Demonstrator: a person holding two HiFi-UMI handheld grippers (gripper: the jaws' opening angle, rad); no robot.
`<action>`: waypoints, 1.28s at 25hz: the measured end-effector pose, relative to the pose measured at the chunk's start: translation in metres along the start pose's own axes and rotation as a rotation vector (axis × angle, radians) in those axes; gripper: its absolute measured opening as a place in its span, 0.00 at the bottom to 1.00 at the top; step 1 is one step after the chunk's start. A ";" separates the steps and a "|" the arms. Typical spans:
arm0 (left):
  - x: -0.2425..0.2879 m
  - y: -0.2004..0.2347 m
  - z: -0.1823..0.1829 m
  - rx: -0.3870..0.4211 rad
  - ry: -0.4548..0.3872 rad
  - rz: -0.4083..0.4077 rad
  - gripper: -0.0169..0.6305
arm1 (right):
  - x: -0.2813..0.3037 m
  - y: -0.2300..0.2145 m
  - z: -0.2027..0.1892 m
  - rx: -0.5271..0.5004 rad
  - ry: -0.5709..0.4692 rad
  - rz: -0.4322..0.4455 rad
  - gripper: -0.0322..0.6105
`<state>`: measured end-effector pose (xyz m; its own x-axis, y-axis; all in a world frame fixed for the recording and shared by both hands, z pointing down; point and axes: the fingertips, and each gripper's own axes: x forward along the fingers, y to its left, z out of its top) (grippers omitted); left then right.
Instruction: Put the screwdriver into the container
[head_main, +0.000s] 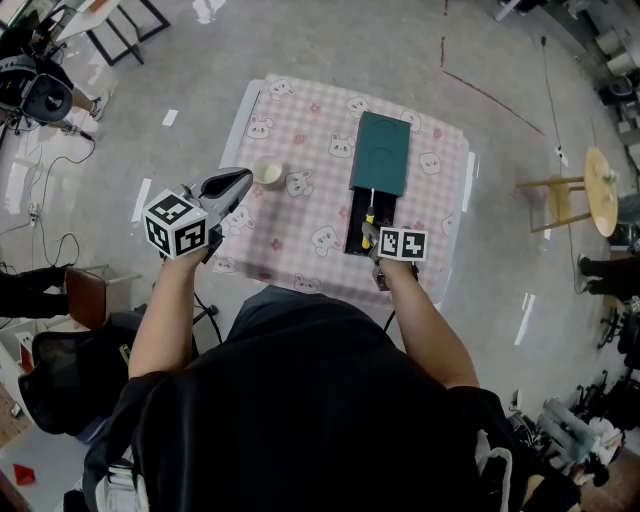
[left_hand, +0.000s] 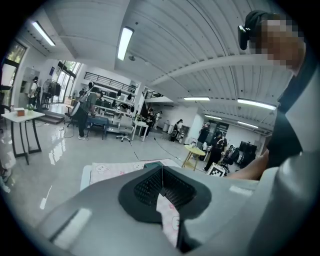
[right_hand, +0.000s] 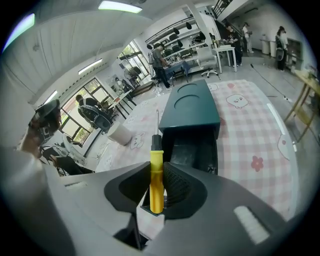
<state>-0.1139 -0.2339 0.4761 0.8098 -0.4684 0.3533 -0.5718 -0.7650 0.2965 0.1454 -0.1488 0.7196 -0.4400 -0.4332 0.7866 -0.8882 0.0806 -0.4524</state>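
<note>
And there it was: the right gripper (head_main: 372, 236) had its fingers clamped on the yellow handle of the screwdriver (right_hand: 156, 167), the thin metal shaft pointing straight ahead to 12 o'clock, toward the container (head_main: 381, 150). That container, a dark teal box with a black open section (head_main: 358, 222) drawn out on the person's side, lay on the 1 o'clock part of the tabletop (head_main: 300, 215), which was covered in a pink checked cloth with little bunny prints. From the head view the screwdriver hung over the 6 o'clock end of that open black section, off the cloth and held only by the gripper; whether its tip touched the box, the views didn't settle. In the right gripper view the handle stood upright between the two ribbed pads, with the teal lid and the dark opening just beyond it. Over on the other side, the left gripper (head_main: 243, 179) hovered at the tabletop's 9 o'clock edge, its fingers pressed together with nothing between them, only a sliver of the cloth showing below the pads in its own view. A small white cup (head_main: 267, 173) sat on the cloth just beside that gripper's tip, at 9 o'clock from the container and well apart from it.
</note>
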 end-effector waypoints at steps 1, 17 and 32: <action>0.000 0.001 0.000 -0.001 0.001 0.001 0.03 | 0.001 -0.001 -0.002 -0.001 0.007 -0.002 0.22; 0.006 0.006 -0.005 -0.018 0.018 0.013 0.03 | 0.021 -0.010 -0.015 0.002 0.080 -0.003 0.22; 0.009 0.017 -0.014 -0.040 0.038 0.023 0.03 | 0.051 -0.020 -0.021 0.002 0.151 -0.009 0.22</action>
<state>-0.1183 -0.2448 0.4966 0.7911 -0.4680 0.3939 -0.5958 -0.7354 0.3229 0.1382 -0.1533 0.7779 -0.4474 -0.2941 0.8446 -0.8918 0.0756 -0.4461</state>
